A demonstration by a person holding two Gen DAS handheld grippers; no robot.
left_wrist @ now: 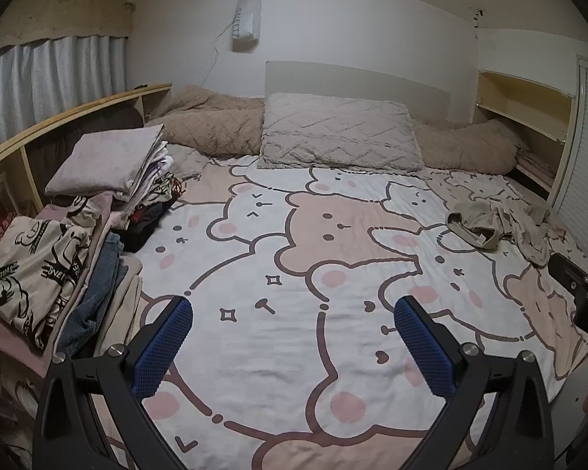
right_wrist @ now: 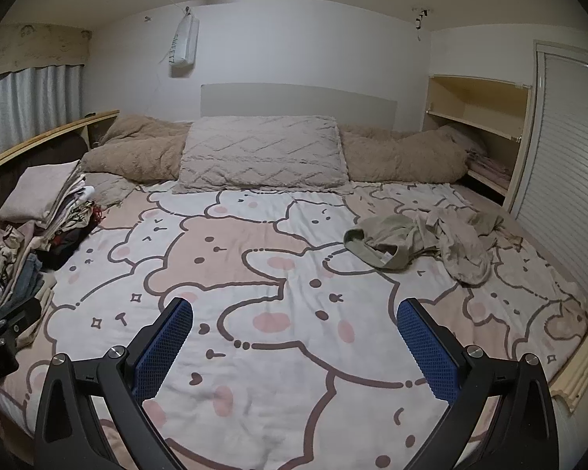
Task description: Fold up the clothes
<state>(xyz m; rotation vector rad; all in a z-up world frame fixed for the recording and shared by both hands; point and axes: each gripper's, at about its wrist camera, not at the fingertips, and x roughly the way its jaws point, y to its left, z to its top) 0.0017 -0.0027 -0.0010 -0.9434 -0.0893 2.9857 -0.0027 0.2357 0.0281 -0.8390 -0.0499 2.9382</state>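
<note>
Pink-and-white bear-print bedsheet (right_wrist: 294, 274), beige zigzag-textured pillow (right_wrist: 262, 152), olive-beige crumpled clothes (right_wrist: 419, 243), blue-padded black tongs (right_wrist: 294, 309).

Legible text, as we find it:

1. White pouch (right_wrist: 185, 43) hanging on the far wall, above the left end of the headboard: we read "SWEET" in dark capitals running along its length in the right wrist view, followed by one more character we cannot make out. In the left wrist view the same pouch (left_wrist: 247, 13) shows the lettering only faintly.

2. Cream printed garment (left_wrist: 31, 274) on top of the near left pile of folded clothes: black banner motifs carry lettering. We read "SWEET" at the start of one banner; the rest is too warped and small for us to read.

We find no other text.
</note>
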